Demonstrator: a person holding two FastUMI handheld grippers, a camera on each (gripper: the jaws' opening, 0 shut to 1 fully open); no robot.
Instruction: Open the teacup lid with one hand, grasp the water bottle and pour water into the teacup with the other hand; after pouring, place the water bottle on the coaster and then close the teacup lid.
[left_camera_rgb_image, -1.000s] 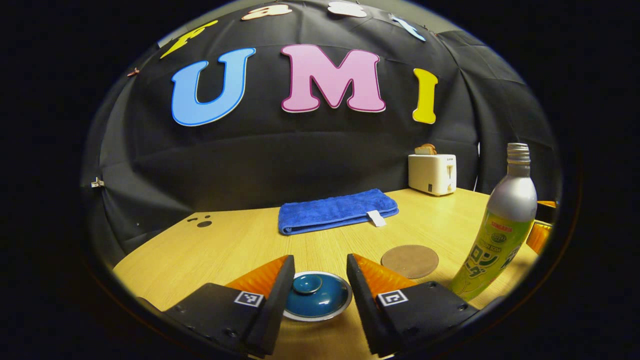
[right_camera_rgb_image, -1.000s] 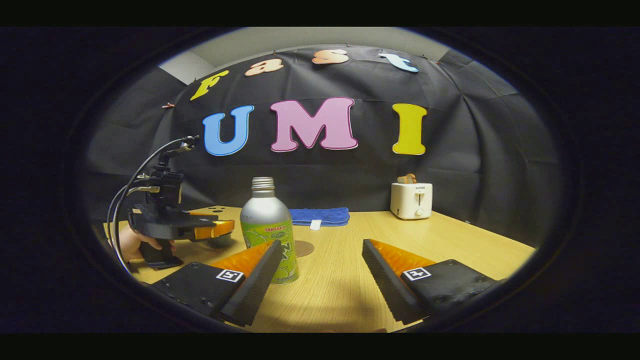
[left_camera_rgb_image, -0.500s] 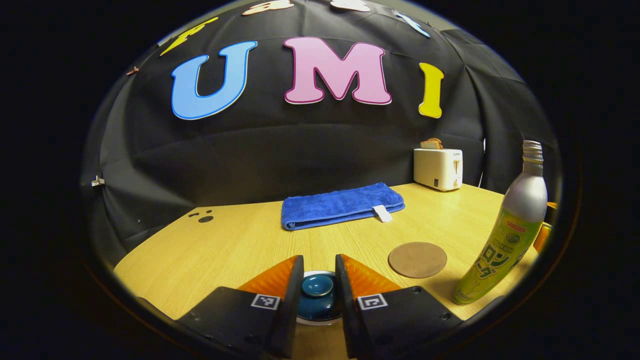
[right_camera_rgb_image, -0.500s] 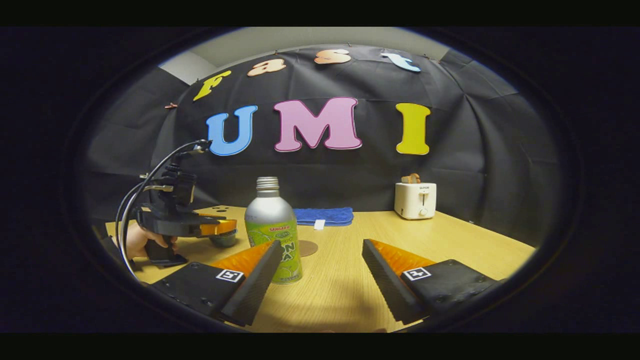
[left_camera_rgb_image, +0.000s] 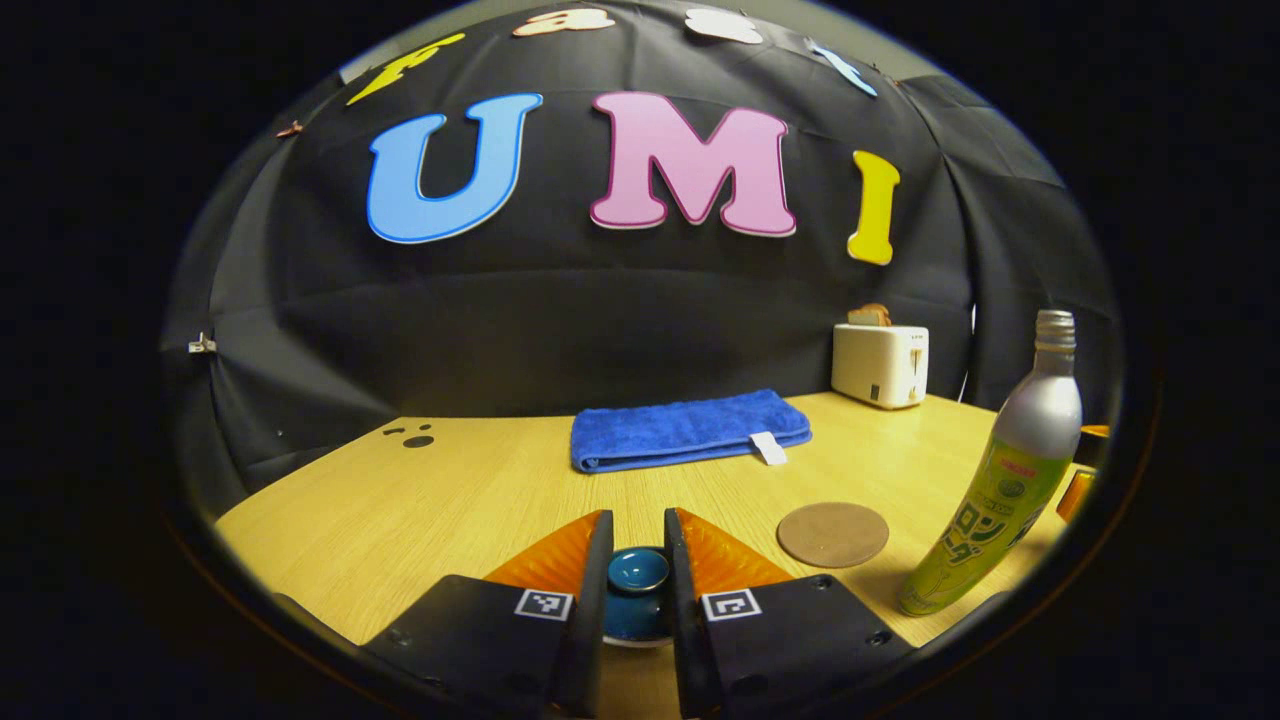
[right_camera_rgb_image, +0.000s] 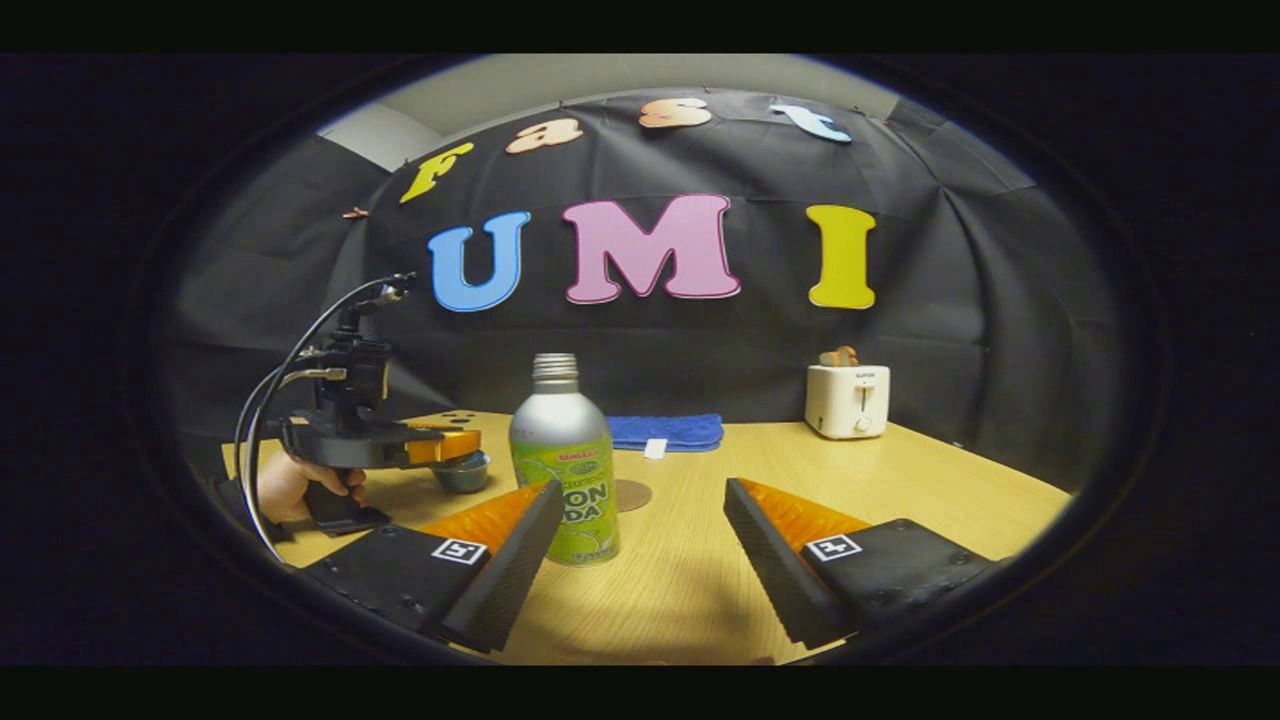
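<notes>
In the left gripper view, my left gripper (left_camera_rgb_image: 637, 522) is shut on the round knob of the blue teacup lid (left_camera_rgb_image: 637, 585), one finger pressing on each side. The fingers hide most of the lid. The silver and green water bottle (left_camera_rgb_image: 1000, 500) stands upright at the right, with the round brown coaster (left_camera_rgb_image: 832, 533) just left of it. In the right gripper view, my right gripper (right_camera_rgb_image: 642, 490) is open and holds nothing. The bottle (right_camera_rgb_image: 562, 470) stands just beyond its left finger. Farther left, the left gripper (right_camera_rgb_image: 440, 447), held by a hand (right_camera_rgb_image: 290, 485), sits over the teacup (right_camera_rgb_image: 464, 472).
A folded blue towel (left_camera_rgb_image: 690, 430) lies at the back of the wooden table (left_camera_rgb_image: 480, 490). A white toaster (left_camera_rgb_image: 880, 362) with toast stands at the back right. Cables rise from the left gripper in the right gripper view.
My left gripper's fingers have come together from wide open onto the lid's knob. In the right gripper view the bottle has drifted slightly right, and the gripper stays open.
</notes>
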